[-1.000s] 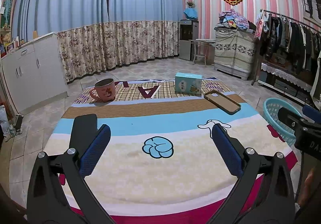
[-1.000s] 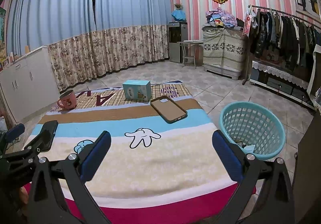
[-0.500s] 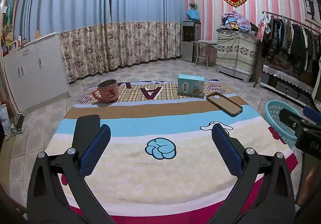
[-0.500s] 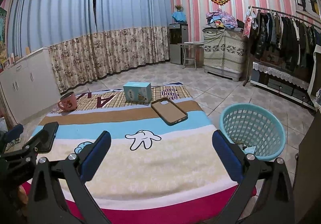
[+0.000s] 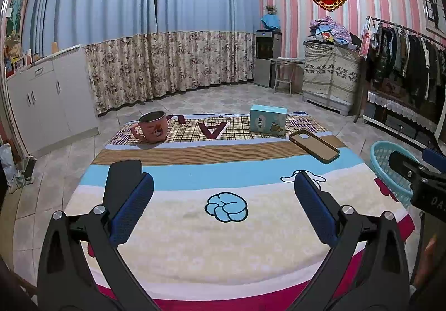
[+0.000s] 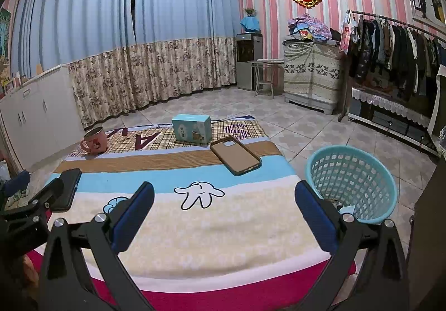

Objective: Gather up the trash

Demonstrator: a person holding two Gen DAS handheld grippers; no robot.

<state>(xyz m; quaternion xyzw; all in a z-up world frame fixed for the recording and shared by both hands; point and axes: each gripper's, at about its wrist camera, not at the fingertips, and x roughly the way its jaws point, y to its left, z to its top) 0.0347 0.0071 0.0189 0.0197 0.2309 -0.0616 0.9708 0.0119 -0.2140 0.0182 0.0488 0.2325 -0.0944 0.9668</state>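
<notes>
Hovering over the near edge of a cartoon-print blanket [image 5: 223, 241] spread across a low table, the left gripper [image 5: 223, 206] holds its blue-padded fingers [image 5: 131, 209] spread wide apart with nothing between them. The right gripper [image 6: 223, 212] hangs likewise at the near edge, a little farther right, its fingers [image 6: 316, 217] also parted wide and empty.

On the far left of the blanket a pink mug [image 5: 152, 127] stands upright on the plaid band. To its right, at the far middle, a light-blue box [image 5: 267, 123] stands upright. Just near and right of the box a brown phone case [image 5: 313, 145] lies flat with its hollow side up, angled across the brown stripe, apart from the box.

Off the right side of the table, on the tiled floor, a turquoise basket [image 6: 351, 182] stands upright, just beside the table's right edge. In the right wrist view some small scraps [image 6: 347, 209] lie at its bottom; what they are is too small to tell. No loose trash shows on the blanket itself.

A dark phone [image 6: 67, 189] clamped on the left gripper's mount shows at the left of the right wrist view. Blue and floral curtains [image 5: 156, 37] cover the far wall, white cabinets [image 5: 41, 104] line the left, and a clothes rack [image 6: 395, 54] stands at the right.
</notes>
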